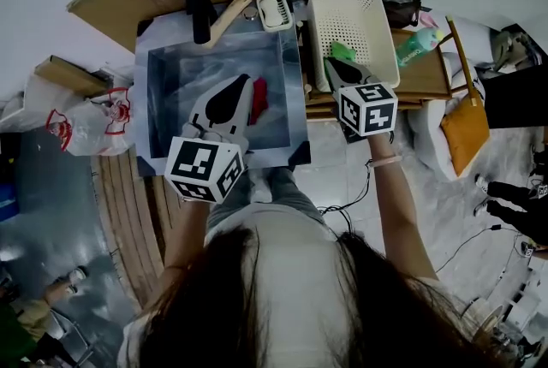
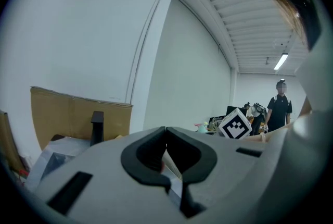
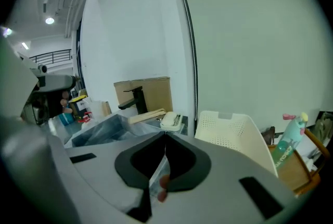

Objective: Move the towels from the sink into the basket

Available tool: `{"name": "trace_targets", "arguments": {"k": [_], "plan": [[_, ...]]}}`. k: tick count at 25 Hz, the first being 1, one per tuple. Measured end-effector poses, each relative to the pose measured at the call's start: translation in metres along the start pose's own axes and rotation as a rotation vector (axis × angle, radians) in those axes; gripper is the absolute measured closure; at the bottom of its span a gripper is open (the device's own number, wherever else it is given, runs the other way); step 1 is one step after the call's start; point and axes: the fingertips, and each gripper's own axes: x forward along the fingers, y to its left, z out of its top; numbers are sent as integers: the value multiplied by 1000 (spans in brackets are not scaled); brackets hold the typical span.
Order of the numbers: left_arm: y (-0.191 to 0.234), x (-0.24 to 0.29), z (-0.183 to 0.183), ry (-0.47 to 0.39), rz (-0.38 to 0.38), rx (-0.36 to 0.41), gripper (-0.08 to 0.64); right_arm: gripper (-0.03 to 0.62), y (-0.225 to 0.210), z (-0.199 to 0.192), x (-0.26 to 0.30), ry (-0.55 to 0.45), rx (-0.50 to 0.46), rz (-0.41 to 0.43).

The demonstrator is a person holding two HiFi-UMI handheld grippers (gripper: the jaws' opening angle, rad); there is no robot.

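Because the left gripper [image 2: 165,129] hangs over the steel sink [image 1: 142,94], much of the basin floor is hidden. Only a crumpled red towel [image 1: 259,97] shows, down in the sink just right of its fingers [image 2: 133,159], which meet tip to tip on nothing. The white perforated basket [image 1: 360,11] lies ahead of the right gripper [image 3: 165,135]. Its fingers [image 3: 128,163] are likewise pressed together and empty, and they overlap a small bright-green towel [image 1: 342,51] in the basket, at their tips.

A red towel [image 1: 259,98] lies crumpled in the steel sink [image 1: 171,71], a green towel [image 1: 342,51] in the white basket [image 1: 351,14].
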Motion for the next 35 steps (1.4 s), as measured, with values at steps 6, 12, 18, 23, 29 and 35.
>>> {"name": "trace_targets", "arguments": {"k": [6, 12, 18, 23, 29, 35], "plan": [[24, -17, -1, -6, 15, -8, 552, 565, 46, 9, 15, -10, -27, 64], [52, -33, -4, -4, 30, -22, 552, 565, 85, 6, 38, 28, -65, 102], [77, -45, -10, -1, 39, -37, 552, 563, 124, -6, 63, 79, -110, 148], [95, -54, -14, 10, 35, -41, 552, 561, 150, -20, 81, 134, -143, 184], [114, -57, -18, 20, 21, -47, 552, 561, 171, -43, 103, 206, -167, 209], [126, -59, -22, 25, -4, -44, 551, 560, 187, -64, 121, 262, -194, 222]]}}
